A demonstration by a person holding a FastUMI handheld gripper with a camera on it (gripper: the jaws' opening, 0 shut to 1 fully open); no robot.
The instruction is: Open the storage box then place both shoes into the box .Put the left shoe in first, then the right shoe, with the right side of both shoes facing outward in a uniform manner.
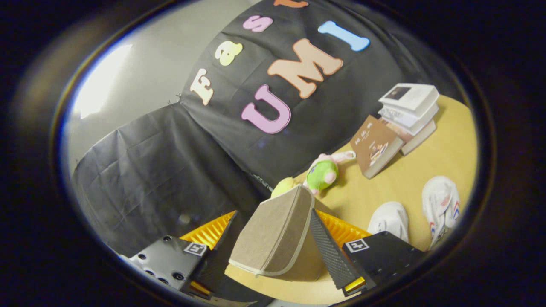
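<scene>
My gripper [273,213] is shut on the beige fabric lid [273,238] of the storage box, with one finger on each side of the flap. The lid is lifted and stands tilted, its piped edge towards me. The box body beneath it is mostly hidden in the lid's shadow. Two white shoes lie on the wooden table [426,162] to the right of the fingers. The nearer shoe [389,219] is just beyond the right finger. The other shoe [441,204], with red and blue trim, lies further right.
A green and pink plush toy [323,172] and a yellow one [283,185] sit just beyond the lid. A brown book [375,145] leans against a stack of books [409,113] at the back right. The black cloth wall rises behind.
</scene>
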